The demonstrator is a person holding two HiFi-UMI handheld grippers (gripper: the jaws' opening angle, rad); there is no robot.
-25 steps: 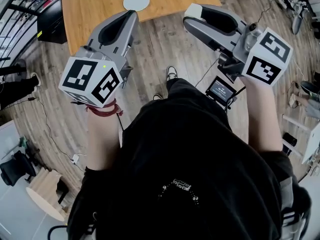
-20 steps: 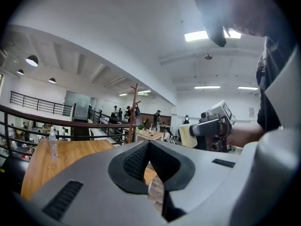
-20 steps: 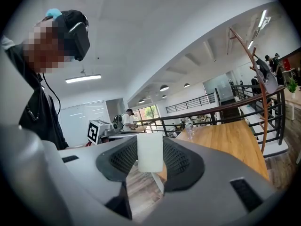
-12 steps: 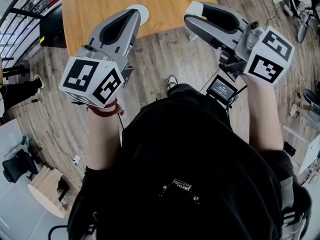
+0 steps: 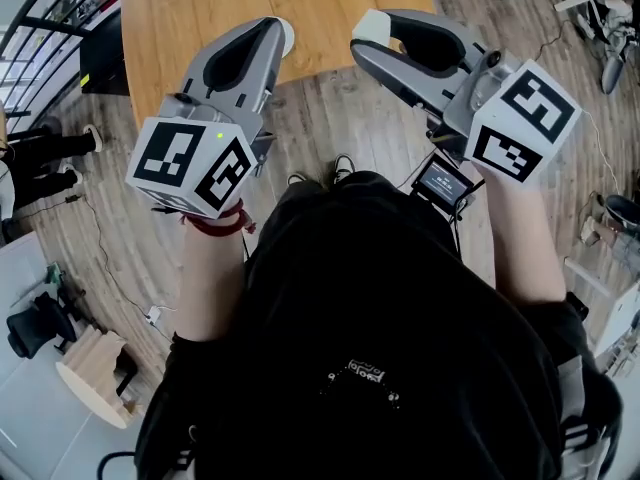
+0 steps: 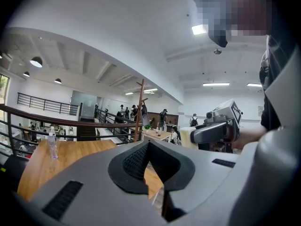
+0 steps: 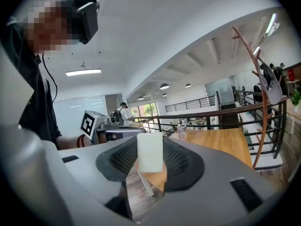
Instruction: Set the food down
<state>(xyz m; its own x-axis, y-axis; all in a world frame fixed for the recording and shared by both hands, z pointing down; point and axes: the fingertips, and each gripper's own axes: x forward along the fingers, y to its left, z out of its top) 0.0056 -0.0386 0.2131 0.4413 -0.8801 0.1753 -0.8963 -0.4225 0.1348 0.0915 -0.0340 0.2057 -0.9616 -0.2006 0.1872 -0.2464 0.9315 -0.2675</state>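
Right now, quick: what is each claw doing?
Left claw: closed, nothing in it.
Right claw: closed on a white block.

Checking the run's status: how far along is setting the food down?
Done: the right tool grips the white food block. In hand: it hangs near the wooden table's edge. Remaining: reach over the table, perhaps to the white plate, and release. Left tool shut, empty.

Food (image 7: 150, 153) sits in right claw (image 7: 149, 138); plate (image 5: 286, 34) on table (image 5: 330, 3) ahead.
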